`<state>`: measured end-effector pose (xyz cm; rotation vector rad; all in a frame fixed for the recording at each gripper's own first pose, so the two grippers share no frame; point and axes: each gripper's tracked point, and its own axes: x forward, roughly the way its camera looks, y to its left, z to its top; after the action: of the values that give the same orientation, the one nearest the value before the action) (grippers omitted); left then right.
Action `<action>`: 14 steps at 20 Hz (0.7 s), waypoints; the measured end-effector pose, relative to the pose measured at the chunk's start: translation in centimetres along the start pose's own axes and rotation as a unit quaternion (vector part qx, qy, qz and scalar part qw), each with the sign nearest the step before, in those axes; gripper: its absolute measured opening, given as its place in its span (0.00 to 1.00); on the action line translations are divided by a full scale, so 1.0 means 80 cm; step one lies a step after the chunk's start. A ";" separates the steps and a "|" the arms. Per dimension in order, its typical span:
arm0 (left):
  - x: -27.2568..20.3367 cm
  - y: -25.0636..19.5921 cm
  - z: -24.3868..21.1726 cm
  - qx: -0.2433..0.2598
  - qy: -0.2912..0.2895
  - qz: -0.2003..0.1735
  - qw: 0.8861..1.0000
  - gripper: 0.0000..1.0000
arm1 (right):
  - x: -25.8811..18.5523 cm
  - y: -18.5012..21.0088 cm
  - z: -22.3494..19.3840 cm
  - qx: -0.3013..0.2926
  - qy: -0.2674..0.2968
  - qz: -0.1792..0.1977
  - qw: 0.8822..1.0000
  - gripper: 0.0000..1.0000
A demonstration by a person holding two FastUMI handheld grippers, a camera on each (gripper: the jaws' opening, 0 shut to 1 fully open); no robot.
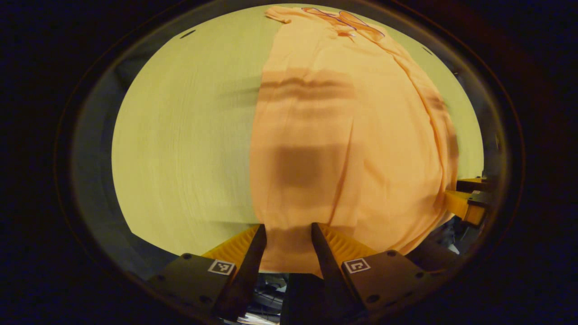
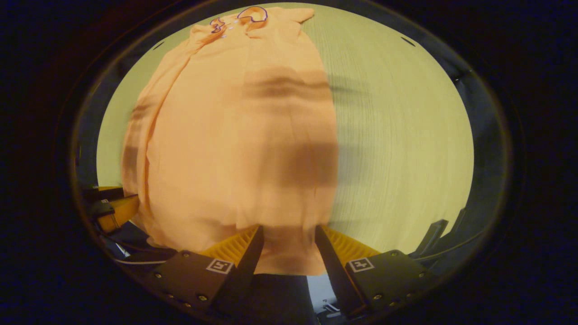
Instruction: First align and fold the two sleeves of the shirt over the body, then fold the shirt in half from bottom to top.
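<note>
The orange shirt (image 1: 343, 149) lies lengthwise on the pale wooden table (image 1: 180, 149), stretching straight away from both grippers, with its collar (image 1: 347, 20) at the far end and its bottom hem at the near table edge, draped slightly over it. In the left gripper view the left gripper (image 1: 288, 232) sits at the hem's left corner: its two fingers stand apart with the hem cloth lying in the gap between them, so the jaws are part open and straddle the fabric; whether the pads actually press on it I cannot tell. Ahead and to the left of this gripper is bare table, and the shirt's straight left edge runs forward from between its fingers. Far off to its right, at the shirt's other corner, the right gripper (image 1: 469, 203) shows as a small shape at the table edge. The right gripper view gives the mirror picture: the right gripper (image 2: 289, 232) holds its fingers apart over the hem's right corner, cloth between them, grip again unclear. Bare table lies ahead and to its right, and the left gripper (image 2: 110, 207) shows far to its left. This view also shows the collar (image 2: 253, 13) with a dark outline and a long fold ridge (image 2: 149, 135) along the shirt's far left side. Soft shadows cross the cloth in both views.
</note>
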<state>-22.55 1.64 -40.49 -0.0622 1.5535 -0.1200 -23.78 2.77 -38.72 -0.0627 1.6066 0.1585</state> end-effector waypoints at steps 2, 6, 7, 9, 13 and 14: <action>0.001 -0.007 0.000 0.008 -0.001 -0.001 1.000 0.63 | 0.000 0.000 0.003 0.009 0.000 0.001 1.000 0.60; 0.003 -0.018 0.004 0.028 -0.005 0.007 1.000 0.17 | -0.003 0.002 0.009 0.017 -0.002 0.006 1.000 0.31; 0.002 -0.018 0.006 0.028 -0.004 0.007 1.000 0.15 | -0.002 0.002 0.004 0.013 0.002 0.008 1.000 0.14; 0.004 -0.018 0.007 0.017 -0.008 0.002 1.000 0.15 | -0.004 0.003 0.008 0.016 -0.006 0.008 1.000 0.14; 0.000 -0.017 0.007 0.009 -0.010 0.001 1.000 0.07 | -0.002 0.003 0.006 0.007 -0.010 0.004 1.000 0.02; -0.001 -0.017 0.007 0.007 -0.011 0.001 1.000 0.07 | -0.002 0.003 0.005 0.004 -0.011 0.005 1.000 0.03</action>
<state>-22.04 0.31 -40.29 -0.0512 1.5296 -0.1285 -23.39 3.07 -38.54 -0.0460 1.5851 0.1595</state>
